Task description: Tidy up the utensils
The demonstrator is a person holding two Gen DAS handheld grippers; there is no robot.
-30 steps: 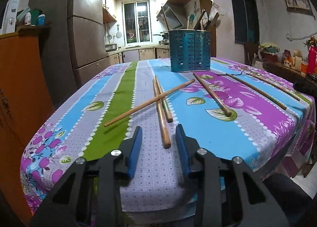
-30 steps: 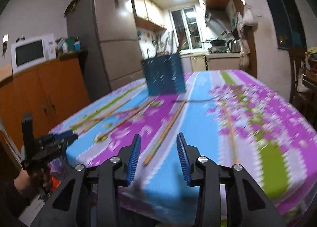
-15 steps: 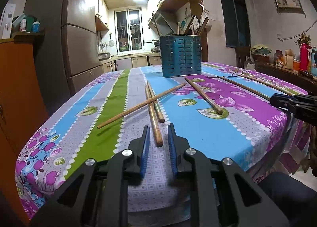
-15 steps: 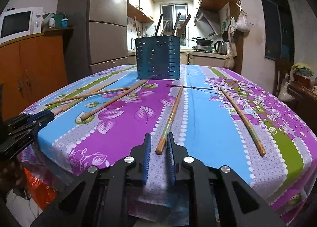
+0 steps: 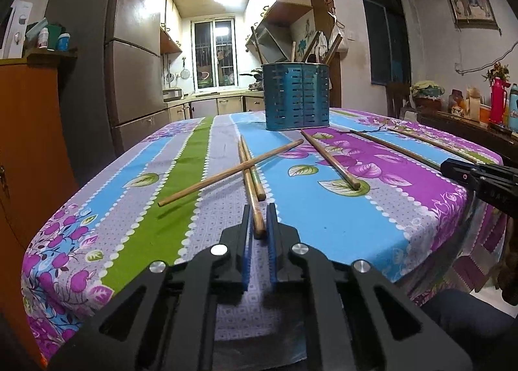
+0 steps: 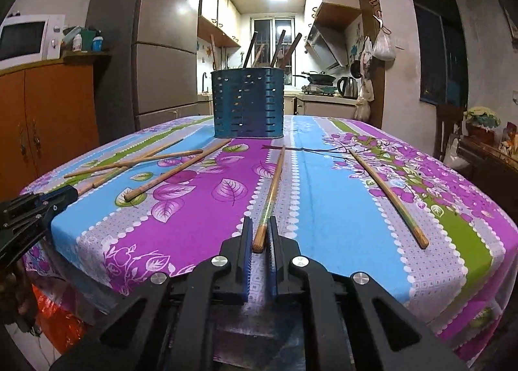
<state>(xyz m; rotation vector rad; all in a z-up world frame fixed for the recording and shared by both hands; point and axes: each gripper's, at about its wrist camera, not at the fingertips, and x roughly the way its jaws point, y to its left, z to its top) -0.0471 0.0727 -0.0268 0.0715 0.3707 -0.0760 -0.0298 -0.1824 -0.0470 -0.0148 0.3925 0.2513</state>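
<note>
Both the left gripper point(image 5: 258, 222) and right gripper point(image 6: 259, 235) clench near ends of long wooden chopsticks point(image 5: 251, 189) point(image 6: 270, 196) lying on the floral tablecloth point(image 6: 200, 209), the pickup step; next, I judge, lifting them into the far perforated blue metal holder point(image 5: 296, 95).

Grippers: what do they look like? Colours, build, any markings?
Both alike: left gripper and right gripper have matte black angular frames with triangular cut-outs, silver round bolt heads, and blue ribbed finger pads. Faint lettering shows on the right gripper's side in the left view, unreadable. No cables or sleeves visible.

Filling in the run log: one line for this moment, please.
left gripper: shut on chopstick | right gripper: shut on chopstick | holder: upright
</note>
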